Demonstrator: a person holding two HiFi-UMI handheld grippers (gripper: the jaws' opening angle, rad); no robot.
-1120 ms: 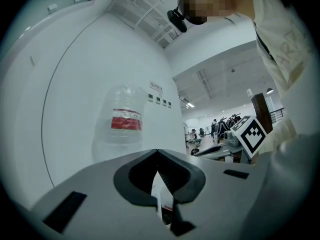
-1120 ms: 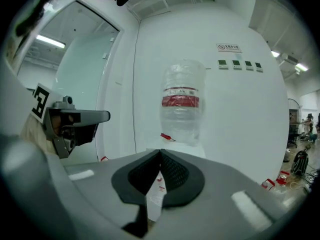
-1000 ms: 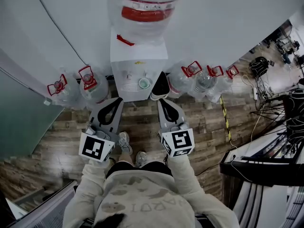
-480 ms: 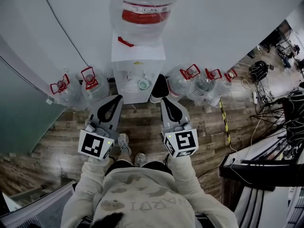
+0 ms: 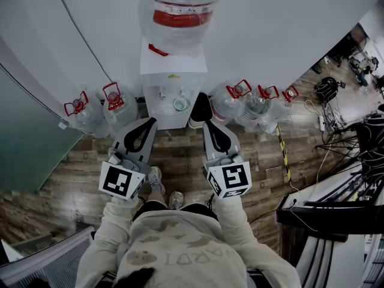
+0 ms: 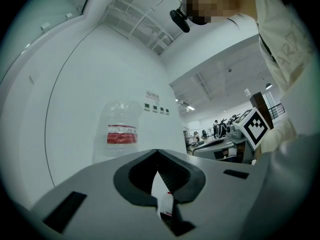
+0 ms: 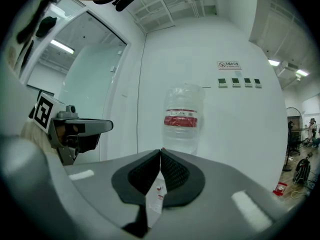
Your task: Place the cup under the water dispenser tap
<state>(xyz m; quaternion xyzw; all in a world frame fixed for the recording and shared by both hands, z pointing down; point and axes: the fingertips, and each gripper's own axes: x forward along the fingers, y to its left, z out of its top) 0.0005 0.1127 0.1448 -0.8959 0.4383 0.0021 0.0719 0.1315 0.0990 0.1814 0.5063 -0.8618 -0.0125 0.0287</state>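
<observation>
A pale green cup [image 5: 179, 104] stands in the alcove of the white water dispenser [image 5: 174, 77], below its taps. A large clear bottle with a red label [image 5: 180, 11] sits on top of the dispenser, and the same bottle shows in both gripper views [image 6: 121, 131] [image 7: 182, 119]. My left gripper [image 5: 150, 121] [image 6: 157, 151] and right gripper [image 5: 207, 125] [image 7: 160, 150] are held level, side by side. Both point at the dispenser from a short way in front of it. Each is shut with nothing in it. Neither touches the cup.
Spare water jugs with red handles stand on the wooden floor left [image 5: 90, 110] and right [image 5: 252, 104] of the dispenser. A dark-and-white object [image 5: 201, 110] leans at its right side. Cables and equipment [image 5: 342, 137] fill the far right. My feet [image 5: 157, 179] are below the grippers.
Both grippers have risen slightly and stayed shut. The cup has not moved from the alcove.
</observation>
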